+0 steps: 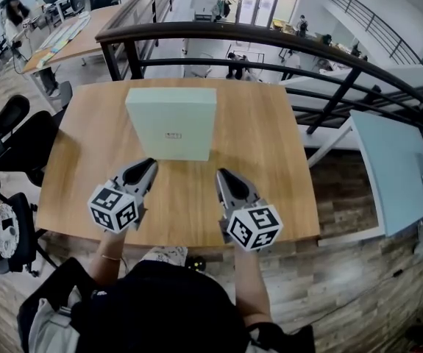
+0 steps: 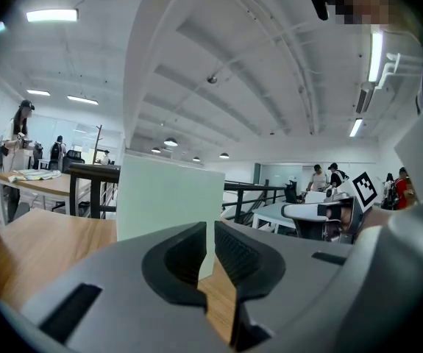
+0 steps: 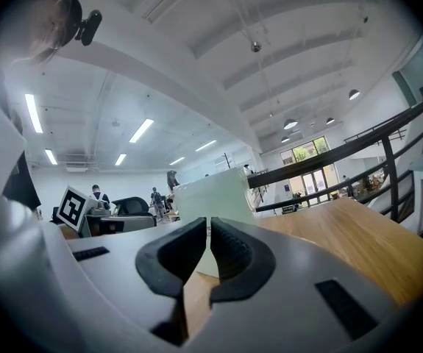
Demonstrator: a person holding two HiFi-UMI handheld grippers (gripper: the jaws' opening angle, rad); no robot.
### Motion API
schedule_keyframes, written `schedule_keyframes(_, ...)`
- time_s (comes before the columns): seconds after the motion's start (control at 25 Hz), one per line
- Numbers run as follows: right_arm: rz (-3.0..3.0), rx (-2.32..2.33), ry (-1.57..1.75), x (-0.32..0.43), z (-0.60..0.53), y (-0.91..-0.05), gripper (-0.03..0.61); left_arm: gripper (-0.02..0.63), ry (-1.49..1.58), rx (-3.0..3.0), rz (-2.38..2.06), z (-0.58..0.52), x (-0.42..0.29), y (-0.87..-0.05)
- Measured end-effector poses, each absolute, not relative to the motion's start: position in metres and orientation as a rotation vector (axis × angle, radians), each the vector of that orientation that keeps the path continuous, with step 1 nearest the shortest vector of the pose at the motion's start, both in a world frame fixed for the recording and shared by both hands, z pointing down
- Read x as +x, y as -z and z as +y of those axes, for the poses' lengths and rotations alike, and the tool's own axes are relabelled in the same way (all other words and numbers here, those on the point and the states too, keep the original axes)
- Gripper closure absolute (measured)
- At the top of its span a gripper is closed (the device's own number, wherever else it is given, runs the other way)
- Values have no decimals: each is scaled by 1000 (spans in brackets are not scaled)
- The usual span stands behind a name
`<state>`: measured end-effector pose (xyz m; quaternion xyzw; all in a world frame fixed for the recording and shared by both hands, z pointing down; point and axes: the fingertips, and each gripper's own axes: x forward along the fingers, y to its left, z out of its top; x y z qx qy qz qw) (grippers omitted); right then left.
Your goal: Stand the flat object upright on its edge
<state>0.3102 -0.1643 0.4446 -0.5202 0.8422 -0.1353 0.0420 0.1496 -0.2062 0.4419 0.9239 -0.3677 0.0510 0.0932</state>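
The pale green flat cardboard box (image 1: 171, 123) stands upright on the wooden desk (image 1: 270, 142), at 12 o'clock from both claws. The left claw (image 1: 149, 165) and right claw (image 1: 221, 173) are clenched, empty. Judged light, stiff, tip-prone; grasp its side edges.

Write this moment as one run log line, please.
flat box: upright on table | left gripper: shut, empty | right gripper: shut, empty | neither holds box

Left gripper (image 1: 149, 165) closed, empty; right gripper (image 1: 221, 174) likewise; both roughly level, side by side.
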Motion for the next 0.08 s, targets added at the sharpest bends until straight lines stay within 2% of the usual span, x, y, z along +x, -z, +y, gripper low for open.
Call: schedule_keyframes(0.08,2582,-1587,406,311,-168,-447,546,568,-150,2744,-1088,-208,151,-443)
